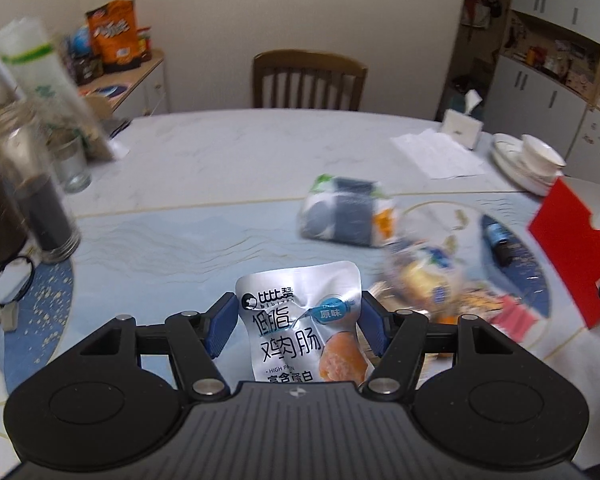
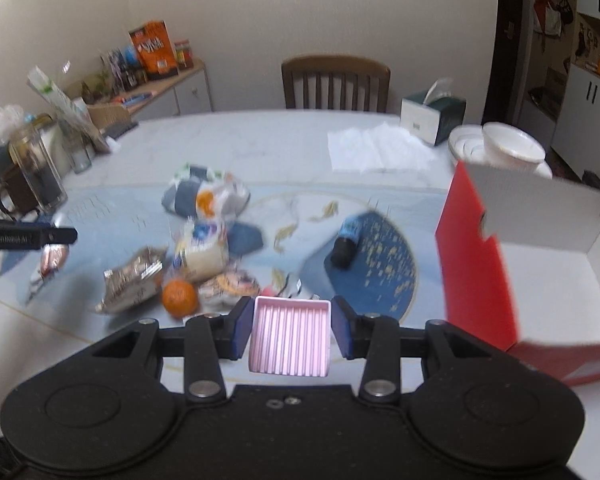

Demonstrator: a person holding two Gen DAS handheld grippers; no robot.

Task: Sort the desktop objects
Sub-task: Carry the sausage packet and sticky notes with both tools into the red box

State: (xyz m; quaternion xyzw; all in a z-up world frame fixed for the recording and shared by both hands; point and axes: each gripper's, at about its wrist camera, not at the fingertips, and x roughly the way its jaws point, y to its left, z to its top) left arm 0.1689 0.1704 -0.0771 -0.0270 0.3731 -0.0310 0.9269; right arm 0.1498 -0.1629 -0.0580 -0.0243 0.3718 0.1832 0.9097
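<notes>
Left hand-held gripper (image 1: 296,326) was clamped on a silver sausage pouch (image 1: 300,320), pads pressing its two edges, pouch upright and clear of the surface (image 1: 220,152). Right hand-held gripper (image 2: 291,330) gripped a ribbed pink tray (image 2: 289,336) by its side walls, also lifted.

Judgement: both items were in carry, likely bound for the open red box (image 2: 476,264) at right. Keep the tray level and hold the pouch firmly, since it is soft and could slip. Pass above the snack pile (image 2: 196,264) and orange (image 2: 179,298) just beyond; the blue bottle (image 2: 346,246) lay farther, near the box. Enter the box over its low open side.
</notes>
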